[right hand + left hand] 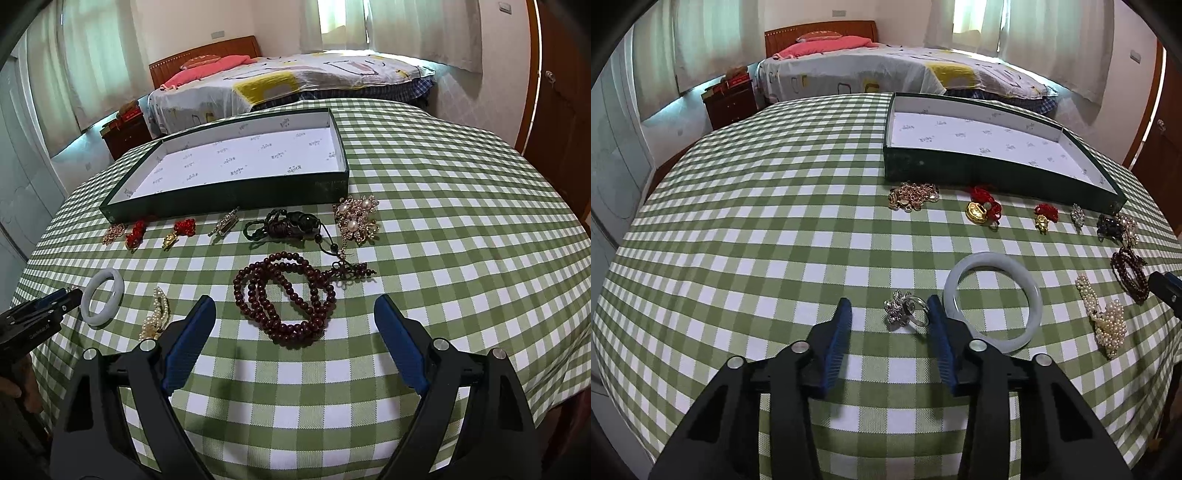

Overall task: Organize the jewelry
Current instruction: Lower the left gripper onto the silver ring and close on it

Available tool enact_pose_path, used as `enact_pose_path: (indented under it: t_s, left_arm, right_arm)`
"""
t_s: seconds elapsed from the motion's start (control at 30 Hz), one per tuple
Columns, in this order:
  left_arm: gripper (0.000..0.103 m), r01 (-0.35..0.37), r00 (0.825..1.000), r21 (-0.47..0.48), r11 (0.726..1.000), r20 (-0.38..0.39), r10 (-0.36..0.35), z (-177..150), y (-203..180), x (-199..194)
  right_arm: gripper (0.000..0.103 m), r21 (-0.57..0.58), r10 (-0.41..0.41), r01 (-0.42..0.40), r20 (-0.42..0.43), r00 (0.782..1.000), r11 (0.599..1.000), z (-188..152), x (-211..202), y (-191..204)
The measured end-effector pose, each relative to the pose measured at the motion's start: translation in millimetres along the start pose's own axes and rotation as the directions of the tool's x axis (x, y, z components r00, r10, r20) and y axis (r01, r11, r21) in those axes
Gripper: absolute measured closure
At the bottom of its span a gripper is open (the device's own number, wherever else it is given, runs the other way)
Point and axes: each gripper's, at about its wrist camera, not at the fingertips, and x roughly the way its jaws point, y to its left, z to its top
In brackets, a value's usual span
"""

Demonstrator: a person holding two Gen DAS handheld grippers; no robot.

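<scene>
Jaws of the left gripper [889, 314] stand wide around the flower ring [905, 312], empty; the right gripper [295, 319] gapes wide before the dark bead necklace [286, 297]. Nothing lies in the green tray [960, 171] yet, so the first pick seems in hand: close gently on the ring, then carry it to the tray. All pieces lie on the green-checked worktop [757, 221] just before the tray, with a bed [857, 70] beyond it.

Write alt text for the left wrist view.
The open left gripper hovers over a green checked tablecloth, its blue fingers straddling a silver flower ring beside a pale jade bangle. Beyond lie more jewelry and an empty dark green box.
</scene>
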Motion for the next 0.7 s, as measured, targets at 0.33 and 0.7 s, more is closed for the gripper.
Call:
enact_pose_path:
  t_s: [0.33, 0.7]
  left_arm:
    - [0.081, 0.029, 0.999, -0.030, 0.999, 0.024, -0.028, -0.4, 4.4, -7.3]
    - [0.094, 0.024, 0.999, -0.025, 0.999, 0.027, -0.023, -1.4, 4.5, -9.5]
  right_arm:
    - [0.018, 0.007, 0.005, -0.005, -0.008, 1.000, 1.000, -0.2, 2.4, -0.1]
    - [0.017, 0.011, 0.008, -0.008, -0.012, 1.000, 1.000, -1.3, 4.3, 0.3]
